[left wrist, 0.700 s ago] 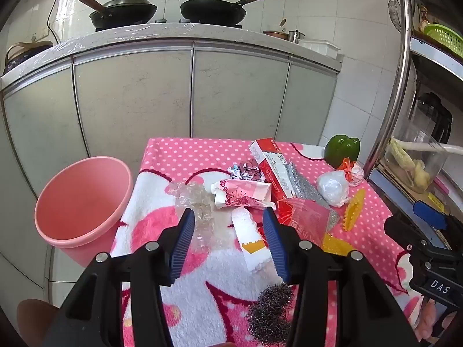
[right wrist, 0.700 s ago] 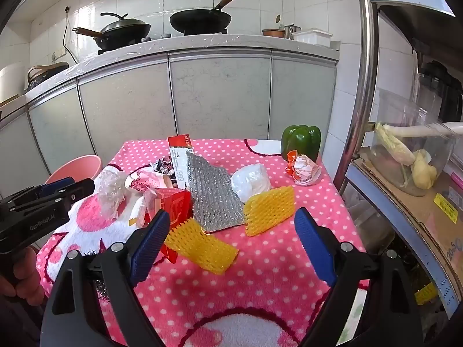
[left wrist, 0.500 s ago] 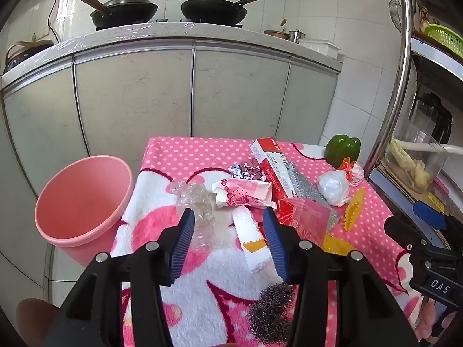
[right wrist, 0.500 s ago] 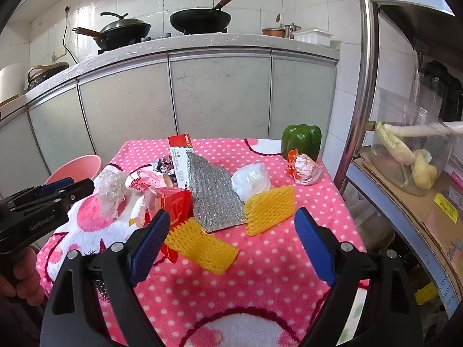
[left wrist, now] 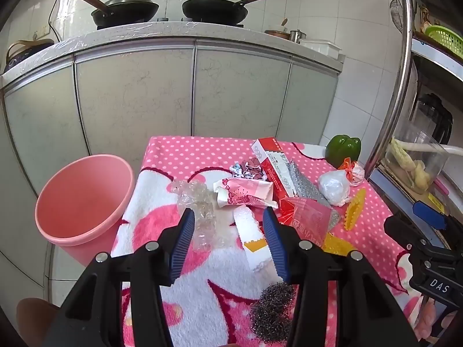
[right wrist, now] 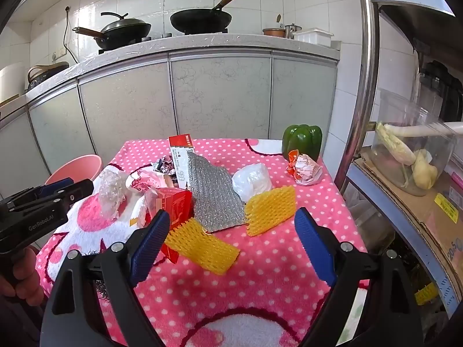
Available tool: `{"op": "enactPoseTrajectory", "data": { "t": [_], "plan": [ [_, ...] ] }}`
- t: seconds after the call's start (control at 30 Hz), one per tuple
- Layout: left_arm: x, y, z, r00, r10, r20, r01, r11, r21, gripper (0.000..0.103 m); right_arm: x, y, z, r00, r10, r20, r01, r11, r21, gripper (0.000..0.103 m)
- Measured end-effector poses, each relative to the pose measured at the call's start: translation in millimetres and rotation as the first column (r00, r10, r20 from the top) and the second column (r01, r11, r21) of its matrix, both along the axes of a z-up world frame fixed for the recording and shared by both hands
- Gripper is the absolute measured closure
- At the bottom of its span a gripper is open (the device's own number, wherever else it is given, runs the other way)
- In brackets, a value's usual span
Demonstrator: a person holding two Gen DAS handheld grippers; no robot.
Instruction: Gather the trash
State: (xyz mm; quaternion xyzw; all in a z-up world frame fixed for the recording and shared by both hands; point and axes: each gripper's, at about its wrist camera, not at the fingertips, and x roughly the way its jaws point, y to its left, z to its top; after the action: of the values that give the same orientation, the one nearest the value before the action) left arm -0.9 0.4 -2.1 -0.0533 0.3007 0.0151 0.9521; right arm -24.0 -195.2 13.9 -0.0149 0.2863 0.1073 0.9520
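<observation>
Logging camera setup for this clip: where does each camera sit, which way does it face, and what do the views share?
Left wrist: on the left gripper, angled down over the table's bucket-side half at the crumpled clear plastic; its open fingers show, the right gripper at the frame's right edge.
Right wrist: on the right gripper, angled down over the yellow foam nets; its open fingers show, plus the left gripper and a hand.
Shared: pink bucket, green pepper, red box.
</observation>
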Motion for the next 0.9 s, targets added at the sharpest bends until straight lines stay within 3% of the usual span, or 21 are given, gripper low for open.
{"op": "enactPoseTrajectory", "data": {
  "t": [0.9],
  "plan": [
    [-0.4, 1.8, 0.3, 1.0, 0.001, -0.002, -0.001, 1.0, -0.007, 0.055, -1.4, 3.0, -0.8, 1.0, 0.002, -0.006, -0.002, 1.0, -0.001, 0.015]
  ]
}}
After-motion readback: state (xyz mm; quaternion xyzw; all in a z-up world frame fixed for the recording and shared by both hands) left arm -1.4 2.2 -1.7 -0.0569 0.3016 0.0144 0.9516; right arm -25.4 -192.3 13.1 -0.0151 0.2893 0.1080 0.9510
